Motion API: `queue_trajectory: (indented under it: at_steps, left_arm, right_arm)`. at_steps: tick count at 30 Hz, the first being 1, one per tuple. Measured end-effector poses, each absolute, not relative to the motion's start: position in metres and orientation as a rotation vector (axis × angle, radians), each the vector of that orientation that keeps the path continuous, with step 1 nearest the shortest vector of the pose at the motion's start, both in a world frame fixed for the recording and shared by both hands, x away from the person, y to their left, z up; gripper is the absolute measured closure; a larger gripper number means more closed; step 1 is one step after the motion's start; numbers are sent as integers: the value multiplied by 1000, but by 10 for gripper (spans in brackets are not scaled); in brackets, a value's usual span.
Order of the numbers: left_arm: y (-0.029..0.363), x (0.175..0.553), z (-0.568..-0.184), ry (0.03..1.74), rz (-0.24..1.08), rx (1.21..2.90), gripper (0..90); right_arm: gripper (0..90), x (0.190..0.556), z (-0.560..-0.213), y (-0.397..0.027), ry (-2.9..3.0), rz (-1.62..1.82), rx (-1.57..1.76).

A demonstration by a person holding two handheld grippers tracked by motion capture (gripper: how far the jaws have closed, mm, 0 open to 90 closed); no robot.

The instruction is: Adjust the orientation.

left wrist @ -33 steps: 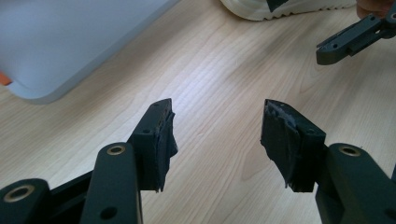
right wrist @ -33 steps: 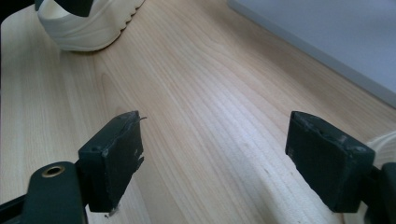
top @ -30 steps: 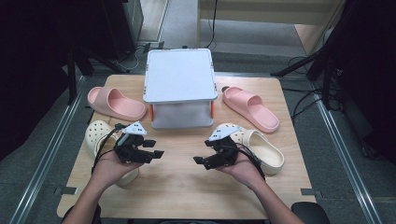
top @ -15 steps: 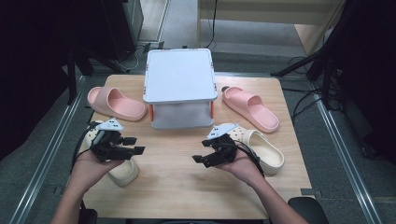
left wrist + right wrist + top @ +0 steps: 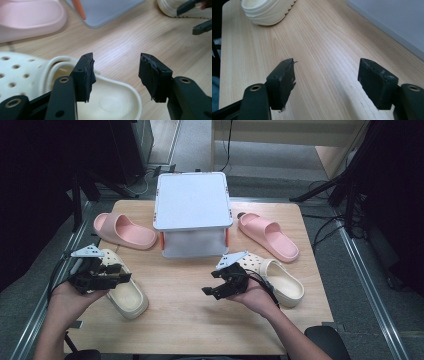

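Cream perforated clog [image 5: 119,287] on wooden surface [image 5: 185,320], near-left, beneath left gripper [image 5: 122,275]; jaws open, empty. Right gripper [image 5: 210,282] beside second cream clog [image 5: 280,280]; jaws have just been closing slightly, empty, apart. No legible writing or brand marks.

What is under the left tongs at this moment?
The left tongs hang open over a cream clog lying on the wooden table. Its open heel end shows; the hand covers part of the clog's perforated toe.

Left gripper [image 5: 117,276] hides the cream clog's [image 5: 125,297] middle (strap included).
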State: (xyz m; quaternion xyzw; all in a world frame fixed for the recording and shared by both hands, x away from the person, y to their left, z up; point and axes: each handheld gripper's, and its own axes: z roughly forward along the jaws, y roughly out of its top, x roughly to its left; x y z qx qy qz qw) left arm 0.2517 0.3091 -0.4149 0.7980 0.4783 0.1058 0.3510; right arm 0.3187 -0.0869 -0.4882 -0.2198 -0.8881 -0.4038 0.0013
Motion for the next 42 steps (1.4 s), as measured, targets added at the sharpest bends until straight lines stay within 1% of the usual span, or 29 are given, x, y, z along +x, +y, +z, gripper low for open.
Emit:
queue_trajectory:
  at_steps: [2,5,11,13,15,21,25,26,27,29,30,34,35,36,42]
  left_arm:
    - [314,252,-414,1261,303,2079,460]
    - [324,254,-416,1277,313,2086,456]
    - [339,266,-432,1349,333,2095,447]
    - [343,269,-434,1327,317,2056,463]
    - [345,271,-436,1353,351,2051,452]
    - [348,281,-453,1400,321,2088,452]
    - [346,285,-460,1400,377,2103,444]
    - [345,286,-463,1396,413,2123,445]
    - [344,286,-464,1382,445,2141,453]
    - [344,286,-466,1379,487,2147,525]
    - [347,286,-466,1383,470,2140,566]
    - [350,286,-465,1368,452,2134,613]
    - [350,285,-464,1361,455,2136,637]
    - [350,285,-462,1360,463,2135,688]
    - [358,284,-451,1393,453,2110,754]
  right_arm:
    - [306,319,-488,-86,-2787,-1265,-687]
    - [306,319,-489,-86,-2786,-1250,-694]
    - [306,318,-490,-86,-2790,-1235,-692]
    - [306,318,-491,-86,-2788,-1226,-698]
    - [306,318,-491,-86,-2789,-1223,-700]
    - [306,316,-492,-89,-2792,-1216,-713]
    - [306,316,-493,-92,-2793,-1210,-725]
    - [306,316,-493,-92,-2795,-1212,-728]
    - [306,316,-493,-93,-2793,-1209,-739]
    - [307,316,-493,-94,-2792,-1210,-744]
    - [307,316,-493,-94,-2793,-1213,-742]
    - [308,316,-493,-94,-2794,-1208,-747]
    - [308,316,-494,-94,-2797,-1209,-743]
    - [308,316,-494,-94,-2796,-1209,-742]
    - [310,317,-493,-94,-2793,-1213,-745]
